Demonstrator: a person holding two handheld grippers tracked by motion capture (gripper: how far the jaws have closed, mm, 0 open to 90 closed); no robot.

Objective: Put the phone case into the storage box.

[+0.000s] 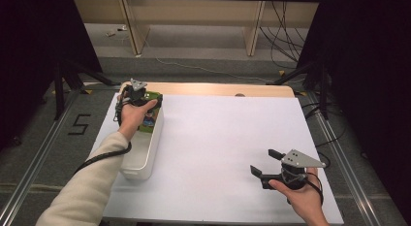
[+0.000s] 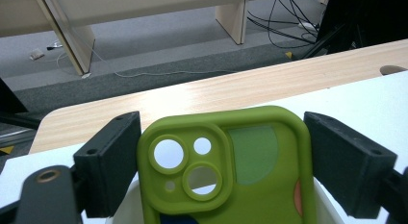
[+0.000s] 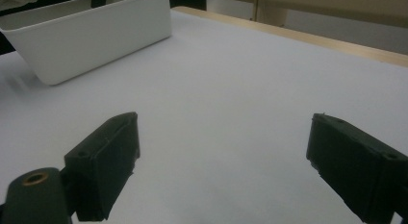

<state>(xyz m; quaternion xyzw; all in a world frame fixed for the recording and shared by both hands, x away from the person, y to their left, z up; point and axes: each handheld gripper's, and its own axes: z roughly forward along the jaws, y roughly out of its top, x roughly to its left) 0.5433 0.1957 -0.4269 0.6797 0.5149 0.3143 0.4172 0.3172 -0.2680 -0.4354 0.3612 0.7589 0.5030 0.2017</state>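
Green phone case (image 2: 231, 171) is clamped in my left tool (image 2: 223, 161) above the white bin (image 1: 145, 153); I'd lift straight up. Right tool (image 3: 221, 166) gapes empty.

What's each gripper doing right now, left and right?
Left gripper: shut on the green phone case, above the white bin.
Right gripper: open, nothing between its jaws, over the white table.

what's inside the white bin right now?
The green phone case stands in the white bin at its far end, clamped by the left gripper. Something blue shows beneath it. The hand and case cover the rest.
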